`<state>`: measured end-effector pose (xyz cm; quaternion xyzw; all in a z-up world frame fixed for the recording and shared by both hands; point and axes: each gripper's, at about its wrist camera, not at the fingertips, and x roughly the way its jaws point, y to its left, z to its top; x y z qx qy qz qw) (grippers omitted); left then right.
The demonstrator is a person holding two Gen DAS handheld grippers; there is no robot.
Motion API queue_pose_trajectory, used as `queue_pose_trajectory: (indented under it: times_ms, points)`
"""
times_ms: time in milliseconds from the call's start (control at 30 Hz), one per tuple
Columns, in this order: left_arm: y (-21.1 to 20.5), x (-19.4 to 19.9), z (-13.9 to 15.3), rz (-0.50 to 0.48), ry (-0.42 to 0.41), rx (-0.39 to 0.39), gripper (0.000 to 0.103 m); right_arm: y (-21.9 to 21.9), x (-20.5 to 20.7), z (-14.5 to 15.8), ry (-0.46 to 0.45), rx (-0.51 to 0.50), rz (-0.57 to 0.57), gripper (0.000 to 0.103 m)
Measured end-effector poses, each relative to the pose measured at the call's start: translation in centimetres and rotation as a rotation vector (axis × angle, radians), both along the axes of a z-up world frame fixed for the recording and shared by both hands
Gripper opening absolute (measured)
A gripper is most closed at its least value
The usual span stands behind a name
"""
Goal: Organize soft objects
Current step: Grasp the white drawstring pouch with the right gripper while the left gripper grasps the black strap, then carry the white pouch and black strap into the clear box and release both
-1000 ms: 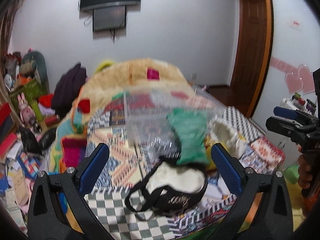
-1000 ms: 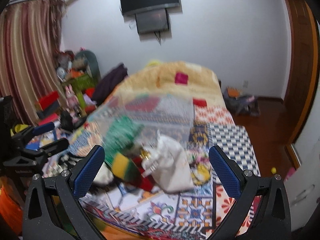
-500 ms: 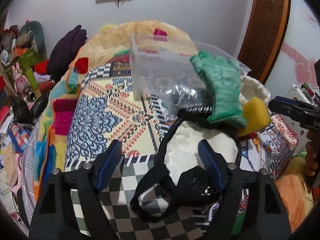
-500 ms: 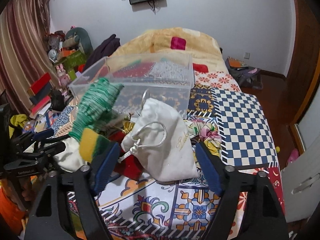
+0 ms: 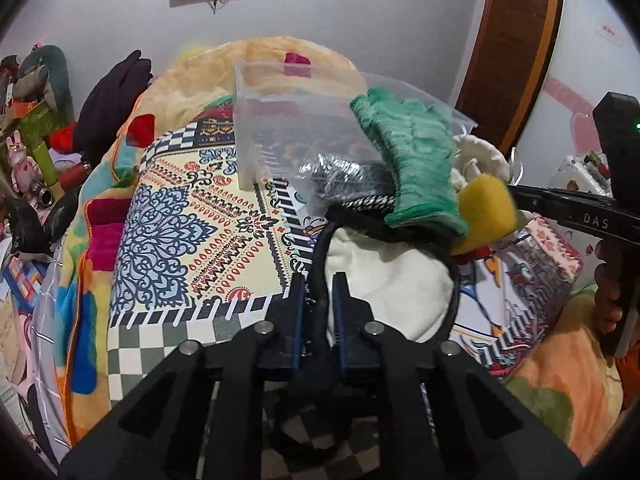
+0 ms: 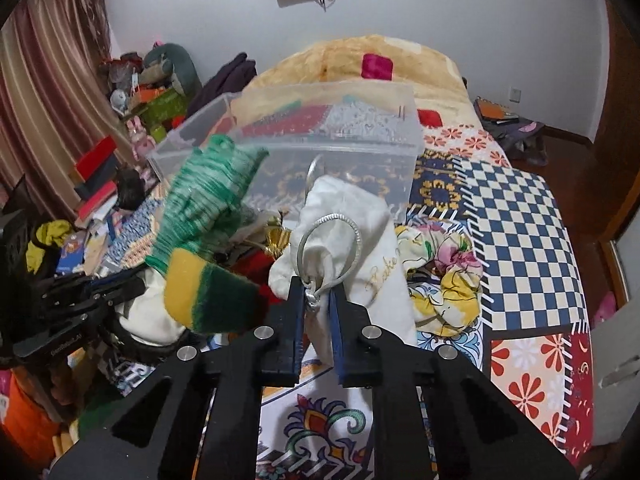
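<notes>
A pile of soft things lies on the patterned bed. My left gripper (image 5: 318,286) is shut on the black strap (image 5: 320,256) of a black-rimmed bag with a cream lining (image 5: 384,276). A green knit glove (image 5: 416,160) and a yellow-green sponge (image 5: 486,210) lie on top of it. My right gripper (image 6: 316,294) is shut on the silver drawstring (image 6: 332,248) of a white pouch (image 6: 360,248). The glove (image 6: 204,196) and sponge (image 6: 208,296) sit to its left. A clear plastic bin (image 6: 320,148) stands just behind the pile.
A floral cloth (image 6: 444,276) lies right of the pouch. A beige blanket (image 6: 360,56) covers the bed's far end. Clutter of boxes and toys (image 6: 132,120) lines the left wall. A wooden door (image 5: 516,40) is at the right. The right gripper's body (image 5: 580,216) shows in the left wrist view.
Both grippers moved down to the pile and closed: the left on the black bag strap, the right on the white pouch's drawstring.
</notes>
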<state>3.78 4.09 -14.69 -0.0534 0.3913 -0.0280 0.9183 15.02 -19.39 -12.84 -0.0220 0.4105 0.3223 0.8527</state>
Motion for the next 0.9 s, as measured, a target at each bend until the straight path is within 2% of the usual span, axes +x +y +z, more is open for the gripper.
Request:
queue_pose_trajectory:
  times_ms: [467, 667, 900]
  points:
    - [0.9, -3.8, 7.7, 0.046, -0.192, 0.038, 0.007, -1.7, -2.3, 5.9, -0.171, 0.107, -0.019, 0.009]
    - [1.5, -3.0, 10.5, 0.064, -0.271, 0.032, 0.007, -2.3, -2.0, 7.7, -0.222, 0.142, -0.039, 0.009]
    - [2.4, 0.5, 13.3, 0.087, -0.350, 0.005, 0.007, -1.9, -0.2, 8.9, -0.252, 0.166, -0.056, 0.009]
